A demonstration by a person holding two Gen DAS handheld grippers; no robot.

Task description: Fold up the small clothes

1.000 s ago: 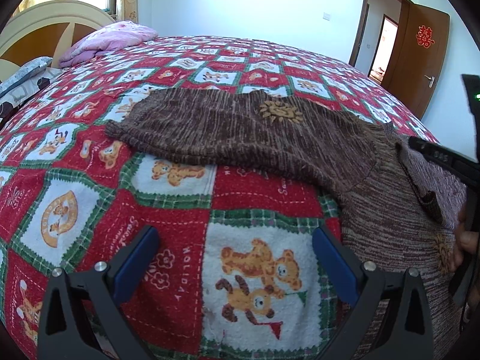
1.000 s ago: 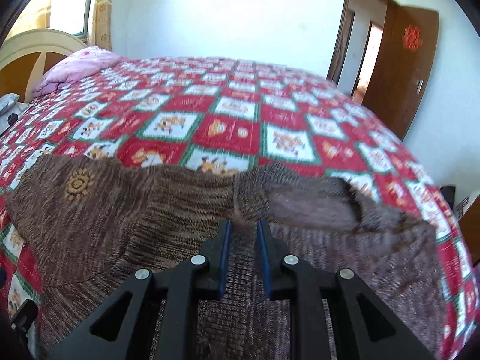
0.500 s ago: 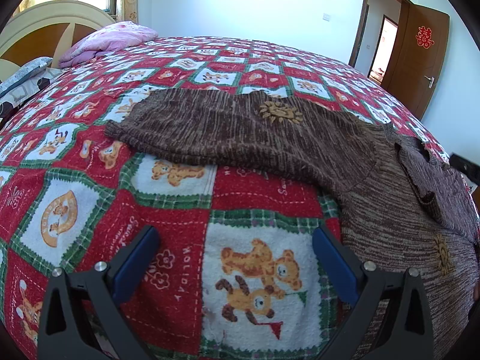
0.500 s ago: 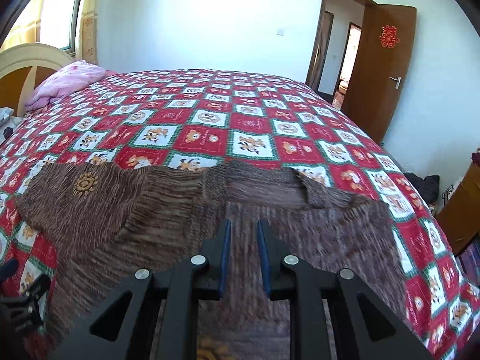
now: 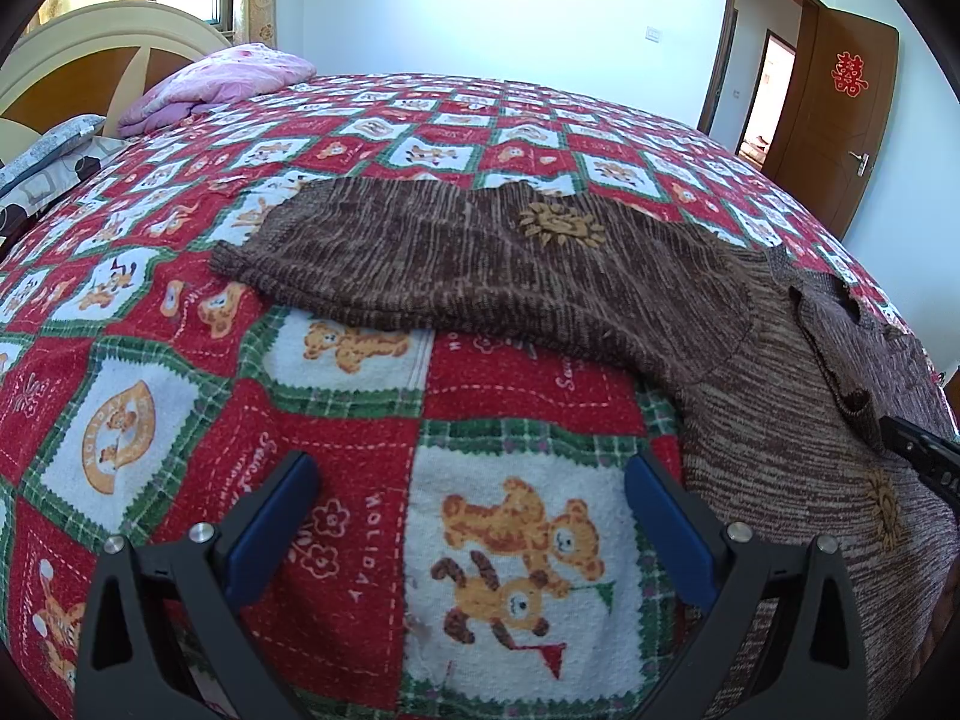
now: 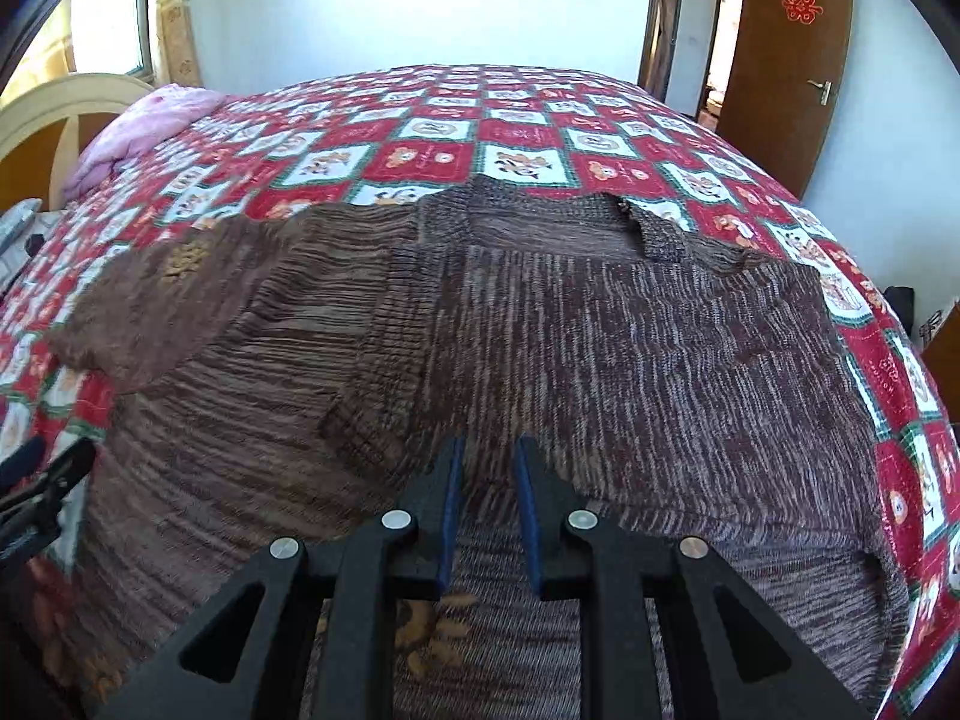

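A brown knitted sweater [image 6: 600, 348] lies flat on the bed, one sleeve [image 5: 480, 264] with a sun patch stretched out to the left. Its right sleeve [image 6: 384, 360] is folded across the body. My left gripper [image 5: 468, 516] is open and empty over the bedspread, short of the outstretched sleeve. My right gripper [image 6: 487, 468] hovers over the sweater's lower body, its jaws a narrow gap apart with nothing between them. Its tip shows at the right edge of the left wrist view [image 5: 924, 459].
The bed carries a red, green and white teddy-bear bedspread [image 5: 180, 396]. A pink pillow [image 5: 222, 81] and a cream headboard [image 5: 90, 54] are at the far left. A brown door [image 6: 786, 60] stands open at the right.
My right gripper has let go of the right sleeve, which now lies folded across the body, and has pulled back toward the hem. The left gripper has not moved.
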